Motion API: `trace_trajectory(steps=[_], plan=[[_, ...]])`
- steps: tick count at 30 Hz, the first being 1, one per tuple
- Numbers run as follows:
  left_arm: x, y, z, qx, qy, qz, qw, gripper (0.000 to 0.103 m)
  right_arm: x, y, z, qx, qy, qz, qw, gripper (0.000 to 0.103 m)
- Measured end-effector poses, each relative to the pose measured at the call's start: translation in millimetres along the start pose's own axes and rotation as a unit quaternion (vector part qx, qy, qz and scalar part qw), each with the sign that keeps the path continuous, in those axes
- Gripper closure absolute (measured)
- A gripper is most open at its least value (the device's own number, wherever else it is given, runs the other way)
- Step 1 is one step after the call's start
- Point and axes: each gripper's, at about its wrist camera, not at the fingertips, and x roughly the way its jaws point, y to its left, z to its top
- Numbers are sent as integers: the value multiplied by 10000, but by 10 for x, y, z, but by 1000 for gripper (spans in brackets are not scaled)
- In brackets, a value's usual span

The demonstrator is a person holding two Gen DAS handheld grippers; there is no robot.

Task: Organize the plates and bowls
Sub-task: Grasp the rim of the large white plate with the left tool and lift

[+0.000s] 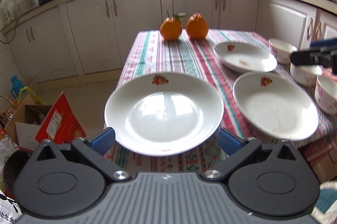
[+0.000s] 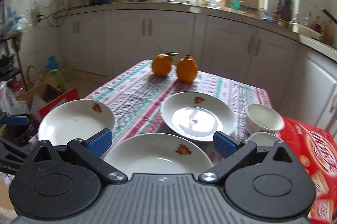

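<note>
While both tools hung above the near end of the table (image 1: 168, 55), we noted the left gripper (image 1: 166, 140) released, its blue pads (image 1: 103, 140) wide apart and flanking the near rim of the left plate (image 1: 163, 112). That plate lay directly ahead of it, overhanging the table's left edge. We found the right gripper (image 2: 162, 143) likewise spread and empty, with the near plate (image 2: 157, 155) directly below and ahead of it and the far plate (image 2: 198, 115) beyond. Three bowls (image 1: 282, 50) stood together at the right edge. We judged each tool nearest the plate before it; being round, the plates imposed no preferred axis.
</note>
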Motion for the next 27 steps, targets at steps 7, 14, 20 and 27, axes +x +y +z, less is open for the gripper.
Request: trace_trajectory(steps=[7,14,20,27], plan=[[273,109,-171,-55,396,-300,9988,1,338,124,86,-249,373,540,9975,0],[442,193,-166,-48,463,-368,9982,1,641,198,208,-465,590,863,9934,0],[519,269,-144,-80,521,-363,9980,1,918,244,322,-602,804,1028,9896,0],[520,294,-176,-1,371,-428,9984,0,1227,334,430,-728,1078,1425,9812,0]])
